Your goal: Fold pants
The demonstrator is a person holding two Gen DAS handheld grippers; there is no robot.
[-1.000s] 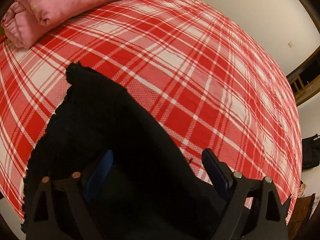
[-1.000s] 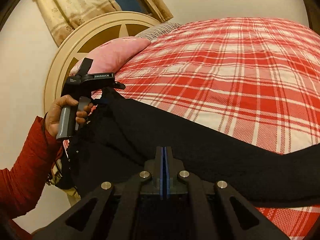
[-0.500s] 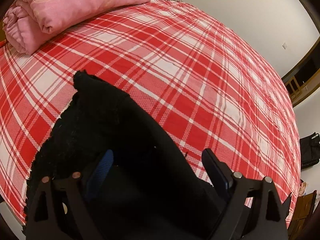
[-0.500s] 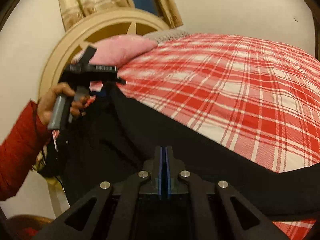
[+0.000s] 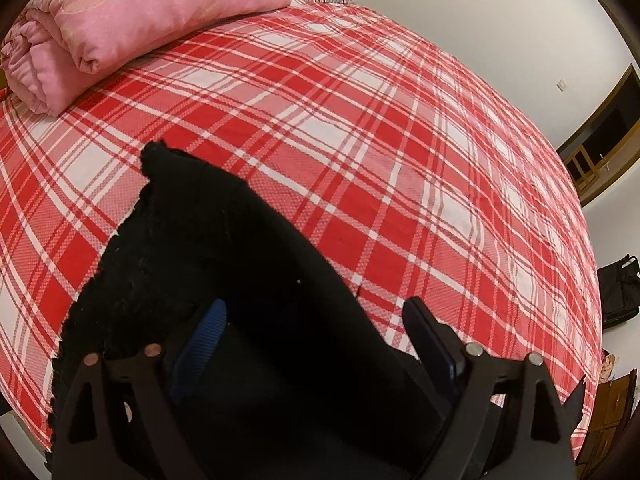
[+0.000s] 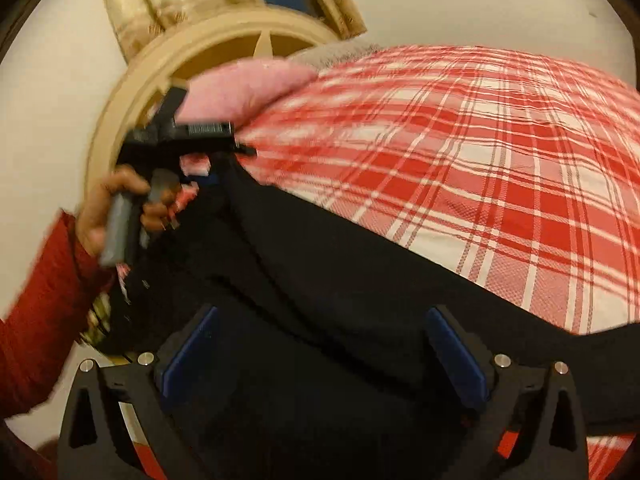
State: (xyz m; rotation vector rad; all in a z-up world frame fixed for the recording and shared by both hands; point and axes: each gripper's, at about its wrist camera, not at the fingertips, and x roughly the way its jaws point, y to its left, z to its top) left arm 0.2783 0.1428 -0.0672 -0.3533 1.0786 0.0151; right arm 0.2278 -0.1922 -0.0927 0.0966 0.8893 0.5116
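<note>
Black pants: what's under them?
The black pants lie on the red plaid bedspread, which shows all around them. Whatever lies directly beneath the fabric is covered.

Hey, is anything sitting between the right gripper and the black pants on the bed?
Nothing visible. The right gripper is opening directly over the black pants, cloth lying between its fingers, no other object intervening on the plaid bed.

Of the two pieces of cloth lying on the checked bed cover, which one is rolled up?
The pink quilt, rolled into a bundle at the head of the bed cover. The black pants lie spread flat instead, under the open left gripper.
</note>
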